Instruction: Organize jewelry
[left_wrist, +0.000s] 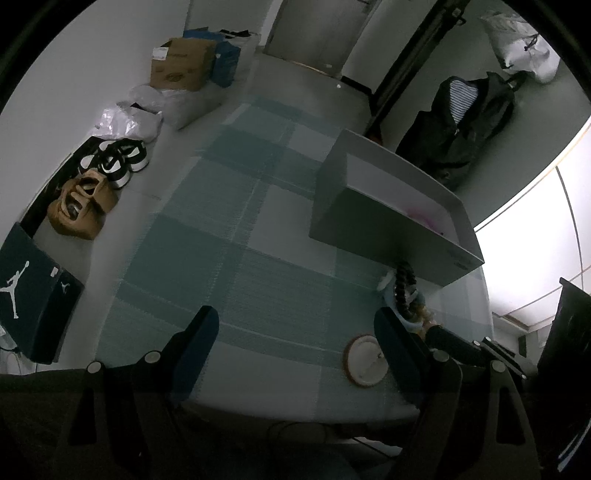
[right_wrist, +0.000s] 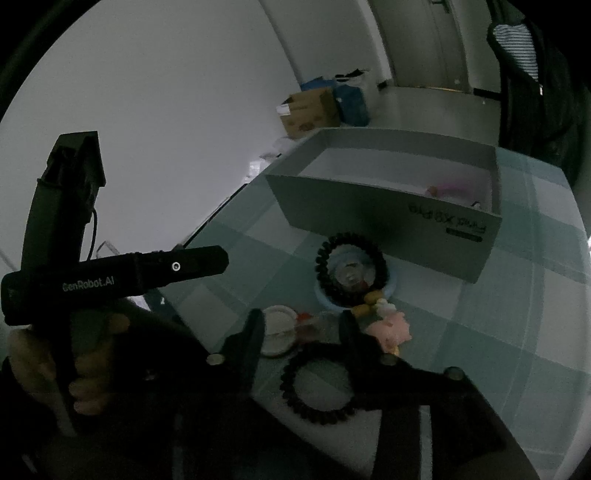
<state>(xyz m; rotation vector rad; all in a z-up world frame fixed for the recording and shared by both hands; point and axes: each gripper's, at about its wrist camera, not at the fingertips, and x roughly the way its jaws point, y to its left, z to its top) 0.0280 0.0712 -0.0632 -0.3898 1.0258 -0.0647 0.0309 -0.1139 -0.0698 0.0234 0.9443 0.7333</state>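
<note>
A grey open box stands on the checked tablecloth; it also shows in the right wrist view with something pink inside. In front of it lies a pile of jewelry: a black spiral band on a pale blue ring, a round white piece, a pink charm and a second black beaded bracelet. My right gripper is open, low over the pile, holding nothing. My left gripper is open and empty over the cloth, left of the white piece and the spiral band.
The left gripper's handle, held by a hand, crosses the right wrist view at left. On the floor left of the table are shoes, a tan bag, shoe boxes and a cardboard box. A dark jacket hangs behind.
</note>
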